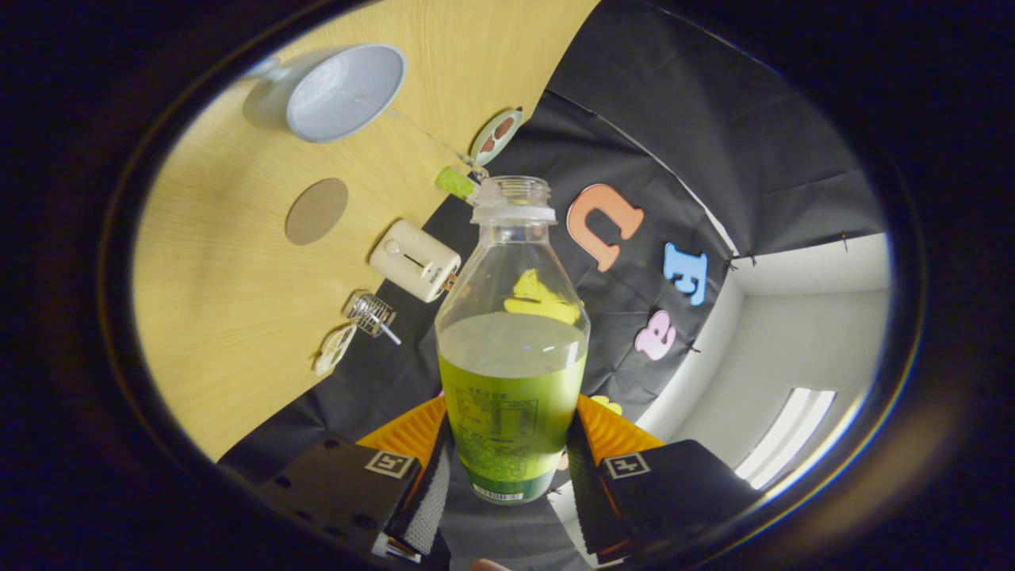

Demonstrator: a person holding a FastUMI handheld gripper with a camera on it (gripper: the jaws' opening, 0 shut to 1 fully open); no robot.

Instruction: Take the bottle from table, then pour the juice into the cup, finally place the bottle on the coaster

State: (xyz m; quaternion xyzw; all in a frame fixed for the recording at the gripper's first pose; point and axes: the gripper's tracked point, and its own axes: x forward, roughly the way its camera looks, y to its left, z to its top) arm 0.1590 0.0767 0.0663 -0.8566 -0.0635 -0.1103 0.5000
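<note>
- Gripper [507,468]: both fingers clamp the lower, labelled part of the bottle [511,349].
- Bottle: uncapped, partly filled with green juice, lifted off the table [222,317].
- Cup [341,91] and round coaster [316,211]: on the table, beyond the fingers, apart.

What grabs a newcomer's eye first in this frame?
The uncapped bottle, about half full of green juice, clamped between the gripper jaws and lifted off the table. Beyond it on the wood sit the pale cup and a round brown coaster, with a white boxy gadget nearer the bottle.
</note>
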